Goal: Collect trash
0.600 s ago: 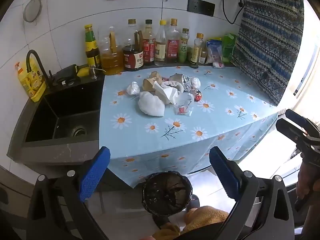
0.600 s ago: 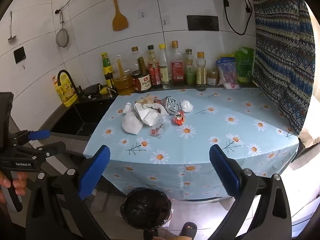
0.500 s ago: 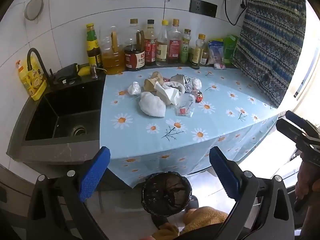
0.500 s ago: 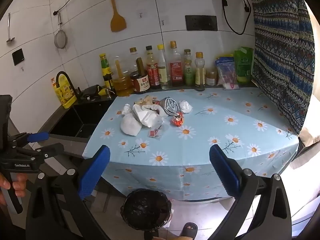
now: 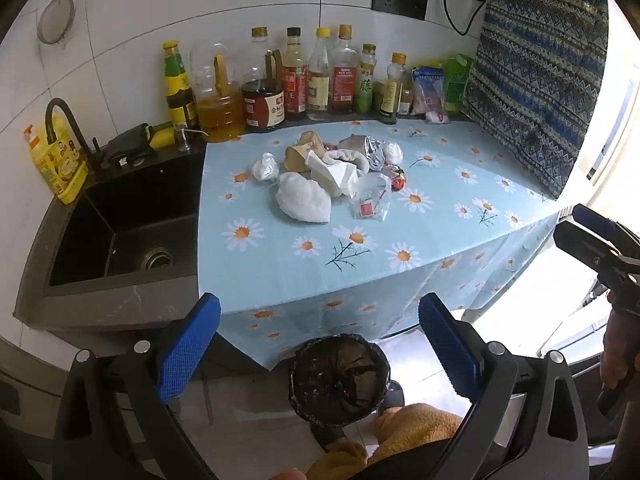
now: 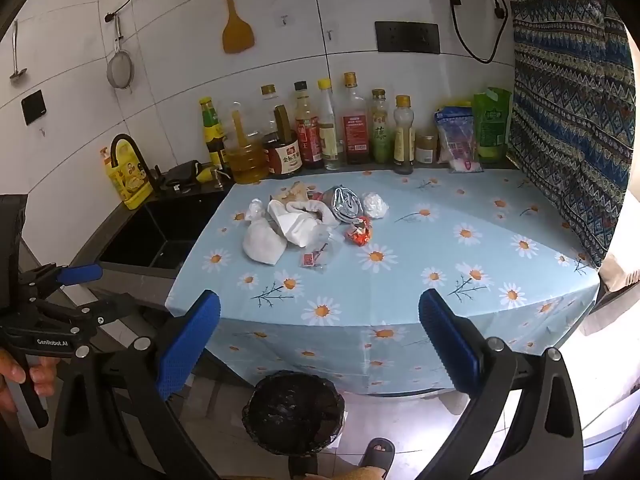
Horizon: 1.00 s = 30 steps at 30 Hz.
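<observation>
A pile of trash [image 5: 328, 178] lies on the daisy tablecloth: white crumpled bags, paper, a clear wrapper [image 5: 370, 202], a silver foil bag [image 6: 346, 204] and a red wrapper [image 6: 359, 234]. The pile also shows in the right wrist view [image 6: 296, 222]. A black-lined bin [image 5: 339, 380] stands on the floor in front of the table, also in the right wrist view [image 6: 294, 410]. My left gripper [image 5: 320, 344] is open and empty, held back from the table above the bin. My right gripper [image 6: 320, 344] is open and empty too, in front of the table edge.
A black sink [image 5: 124, 232] with a faucet sits left of the table. Several sauce bottles [image 5: 296, 76] and packets line the back wall. A patterned curtain [image 5: 540, 80] hangs at right. A sandalled foot [image 6: 378, 452] is near the bin.
Both grippers have drifted slightly; the views shift a little, with the table seeming marginally nearer. Nothing on the table has moved.
</observation>
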{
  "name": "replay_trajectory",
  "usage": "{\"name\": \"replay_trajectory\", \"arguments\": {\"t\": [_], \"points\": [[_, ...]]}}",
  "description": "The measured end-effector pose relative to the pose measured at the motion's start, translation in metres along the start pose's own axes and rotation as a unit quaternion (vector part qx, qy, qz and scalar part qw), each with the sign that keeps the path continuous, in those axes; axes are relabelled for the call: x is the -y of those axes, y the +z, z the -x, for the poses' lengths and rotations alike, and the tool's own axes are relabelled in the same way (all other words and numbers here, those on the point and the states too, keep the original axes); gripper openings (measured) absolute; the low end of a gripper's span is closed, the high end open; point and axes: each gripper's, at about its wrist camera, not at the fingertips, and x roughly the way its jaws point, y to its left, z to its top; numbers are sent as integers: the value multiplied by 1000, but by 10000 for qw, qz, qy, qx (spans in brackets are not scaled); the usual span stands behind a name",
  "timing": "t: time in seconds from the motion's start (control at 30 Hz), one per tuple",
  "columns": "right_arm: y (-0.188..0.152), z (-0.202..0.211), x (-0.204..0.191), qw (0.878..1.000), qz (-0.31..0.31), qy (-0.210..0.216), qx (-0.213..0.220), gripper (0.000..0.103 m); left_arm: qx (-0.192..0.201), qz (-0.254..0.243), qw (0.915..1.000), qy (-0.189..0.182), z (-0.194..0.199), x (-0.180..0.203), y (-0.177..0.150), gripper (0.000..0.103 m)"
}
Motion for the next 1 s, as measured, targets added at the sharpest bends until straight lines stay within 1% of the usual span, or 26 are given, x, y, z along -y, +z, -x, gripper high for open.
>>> {"name": "replay_trajectory", "arguments": {"t": [0.23, 0.4, 0.5, 0.53, 0.63, 1.0], "points": [[-2, 2, -3, 10000, -35, -72, -28, 99, -45, 34, 10000, -70, -7, -4, -3, 96], [-4, 3, -3, 9999, -68, -60, -43, 99, 27, 92, 9999, -93, -4, -6, -1, 96], [-3, 2, -3, 9999, -18, -122, -54, 99, 21, 196, 9992, -342, 0, -9, 0, 96], [-2, 2, -3, 9999, -30, -124, -56, 99, 21, 211, 9991, -364, 1, -10, 3, 96], [-2, 2, -3, 9999, -60, -129, -57, 99, 55, 160, 9995, -270, 3, -9, 4, 96], [-1, 1, -5, 9999, -59, -134, -73, 99, -23, 41, 9996, -277, -1, -5, 3, 96]]}}
